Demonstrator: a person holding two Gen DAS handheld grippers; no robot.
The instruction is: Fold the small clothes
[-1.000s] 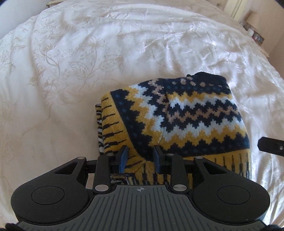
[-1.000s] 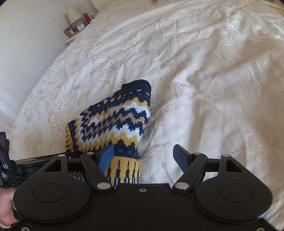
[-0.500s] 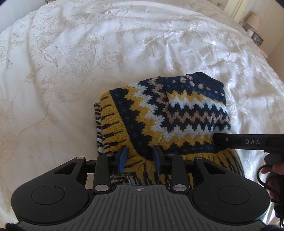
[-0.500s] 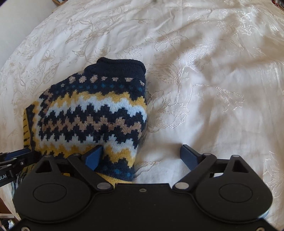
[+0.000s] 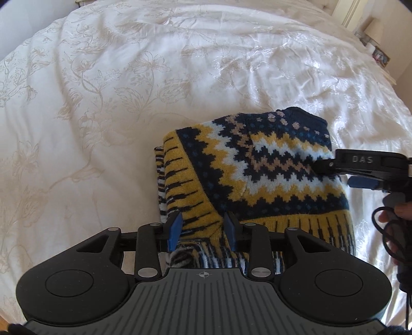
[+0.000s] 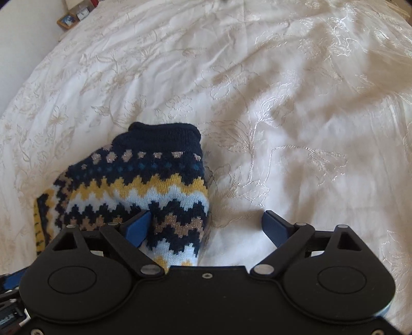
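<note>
Sweater: folded knit sweater (image 5: 257, 177), navy/yellow/white zigzag, on white embroidered bed cover (image 5: 128, 103), lower centre-right of left view.
Left tool: left tool (image 5: 202, 232) pinching yellow ribbed hem fold at bottom centre.
Right tool: right tool (image 6: 206, 226) spread wide; left blue pad on the knit, right pad over bare cover.
Left view only: right tool's side, marked "DAS", and a hand (image 5: 401, 211) at right edge.
Right view only: navy collar (image 6: 164, 134), picture frame (image 6: 67, 20) upper left.
Room: open cover left, above and right of sweater.
</note>
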